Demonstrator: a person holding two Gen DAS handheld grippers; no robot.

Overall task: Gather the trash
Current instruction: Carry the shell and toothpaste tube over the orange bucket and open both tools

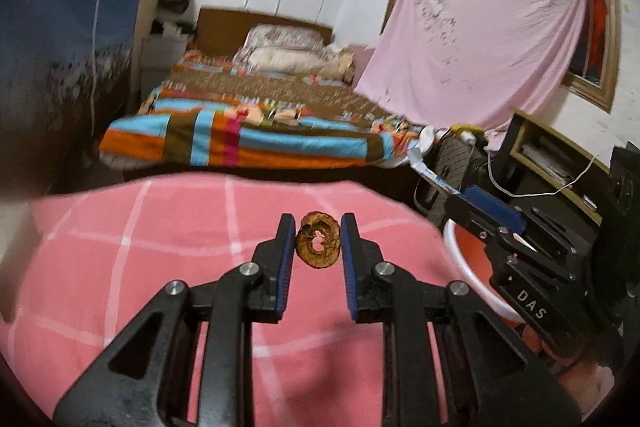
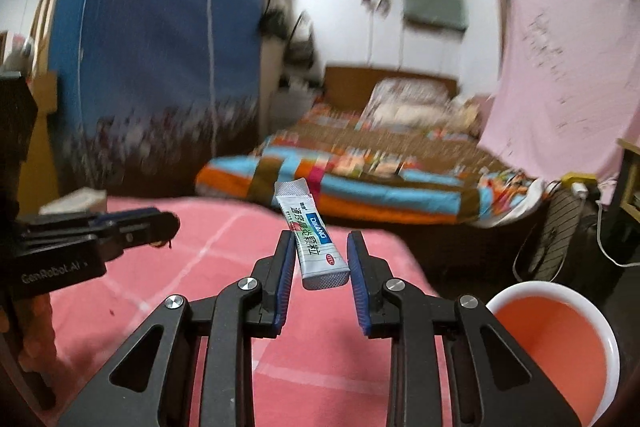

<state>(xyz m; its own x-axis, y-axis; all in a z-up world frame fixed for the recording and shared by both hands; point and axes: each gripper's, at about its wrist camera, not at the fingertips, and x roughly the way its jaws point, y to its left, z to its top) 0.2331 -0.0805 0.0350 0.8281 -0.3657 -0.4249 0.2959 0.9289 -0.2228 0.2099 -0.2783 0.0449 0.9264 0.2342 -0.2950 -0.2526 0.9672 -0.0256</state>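
Trash in both grippers: my left gripper has its jaws closed on a brown dried fruit ring above the pink checked blanket. My right gripper pinches a sachet slantwise, beside the orange bin.

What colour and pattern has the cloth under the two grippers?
The cloth is pink with a grid of thin white lines; the left wrist view shows it best.

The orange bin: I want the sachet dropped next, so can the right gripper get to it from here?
Probably yes. The right gripper, with the sachet between its fingers, is just left of the orange bin, whose mouth looks open and uncovered.
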